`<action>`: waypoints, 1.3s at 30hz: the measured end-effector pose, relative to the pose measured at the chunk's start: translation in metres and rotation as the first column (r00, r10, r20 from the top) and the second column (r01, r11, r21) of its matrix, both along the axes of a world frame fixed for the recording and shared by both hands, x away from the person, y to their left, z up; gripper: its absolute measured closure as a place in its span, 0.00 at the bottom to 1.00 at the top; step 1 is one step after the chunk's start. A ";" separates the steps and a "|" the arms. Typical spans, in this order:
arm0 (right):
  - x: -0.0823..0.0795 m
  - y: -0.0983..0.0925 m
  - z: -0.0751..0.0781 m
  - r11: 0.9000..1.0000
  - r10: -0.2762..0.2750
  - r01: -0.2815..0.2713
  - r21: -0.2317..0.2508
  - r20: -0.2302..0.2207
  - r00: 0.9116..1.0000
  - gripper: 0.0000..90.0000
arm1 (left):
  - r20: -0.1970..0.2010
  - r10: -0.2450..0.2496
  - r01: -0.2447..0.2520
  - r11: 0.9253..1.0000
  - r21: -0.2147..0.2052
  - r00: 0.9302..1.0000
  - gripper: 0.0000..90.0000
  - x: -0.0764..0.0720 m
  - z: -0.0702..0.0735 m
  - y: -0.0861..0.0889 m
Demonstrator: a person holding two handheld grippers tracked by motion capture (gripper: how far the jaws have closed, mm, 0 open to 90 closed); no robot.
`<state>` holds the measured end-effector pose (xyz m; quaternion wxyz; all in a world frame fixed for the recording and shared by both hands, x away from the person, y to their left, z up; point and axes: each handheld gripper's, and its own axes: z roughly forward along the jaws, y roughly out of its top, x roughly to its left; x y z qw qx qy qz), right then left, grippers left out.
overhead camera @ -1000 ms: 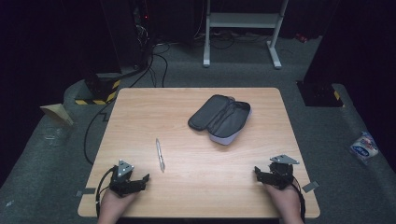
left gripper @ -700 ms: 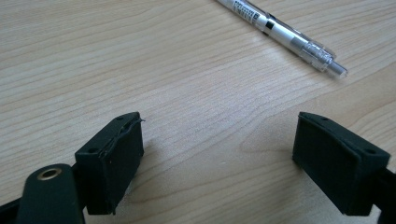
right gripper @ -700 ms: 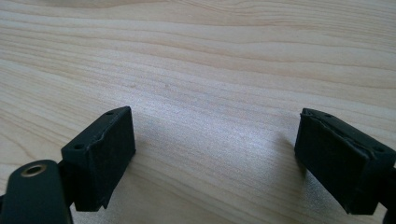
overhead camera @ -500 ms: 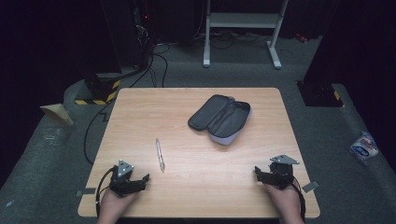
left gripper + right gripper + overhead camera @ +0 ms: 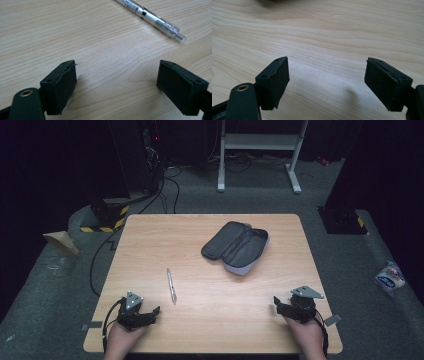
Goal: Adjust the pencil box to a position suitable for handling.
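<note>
A silver pen (image 5: 171, 286) lies on the wooden table (image 5: 150, 245), left of the middle. An open dark pencil case (image 5: 235, 247) rests farther back, right of centre. My left gripper (image 5: 154, 312) sits at the near left corner, pointing right, and stands open. In the left gripper view its jaws (image 5: 116, 82) hold only bare wood between them, with the pen (image 5: 150, 18) just beyond. My right gripper (image 5: 276, 302) rests at the near right corner, pointing left. Its jaws (image 5: 325, 80) stand open and have just been closing a little, with nothing between them.
Grey carpet surrounds the table. Cables (image 5: 165, 185) and a yellow-black striped block (image 5: 107, 220) lie at the back left, a white stand (image 5: 260, 142) behind. A cardboard scrap (image 5: 60, 241) is on the floor at left, a wrapped packet (image 5: 390, 276) at right.
</note>
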<state>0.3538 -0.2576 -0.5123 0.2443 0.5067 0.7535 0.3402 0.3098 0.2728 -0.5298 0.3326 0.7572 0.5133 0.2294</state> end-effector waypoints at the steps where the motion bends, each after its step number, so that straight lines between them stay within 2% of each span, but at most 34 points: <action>1: 0.000 0.000 0.001 1.000 0.008 -0.008 0.008 0.003 1.000 0.22 | 0.000 0.000 0.000 1.000 0.000 1.000 0.18 0.000 0.000 0.000; 6: -0.001 0.007 0.005 0.999 0.027 -0.028 0.029 0.027 0.999 0.22 | 0.000 0.003 -0.003 1.000 0.001 1.000 0.18 0.000 0.000 0.000; 9: 0.000 0.014 0.008 0.999 0.043 -0.043 0.012 0.038 0.998 0.21 | -0.004 -0.003 0.003 1.000 -0.002 1.000 0.17 0.001 0.000 0.000; 12: 0.003 0.021 0.009 0.999 0.047 -0.048 0.015 0.024 0.999 0.22 | -0.005 -0.018 0.018 1.000 0.002 1.000 0.17 0.003 0.000 0.001; 17: 0.007 0.032 0.015 0.998 0.065 -0.065 0.015 0.029 0.997 0.24 | -0.006 -0.040 0.040 0.999 0.004 0.999 0.17 0.005 0.000 0.002; 26: 0.020 0.058 0.039 0.995 0.088 -0.091 0.044 0.068 0.994 0.26 | -0.008 -0.054 0.054 0.999 -0.003 0.998 0.16 0.006 0.000 0.001; 33: 0.032 0.077 0.047 0.991 0.118 -0.123 0.059 0.083 0.989 0.27 | -0.007 -0.056 0.056 0.998 -0.004 0.998 0.17 0.004 0.000 0.001; 39: 0.048 0.089 0.052 0.984 0.145 -0.152 0.097 0.073 0.987 0.37 | -0.008 -0.055 0.055 0.998 -0.004 0.998 0.17 0.005 0.000 0.001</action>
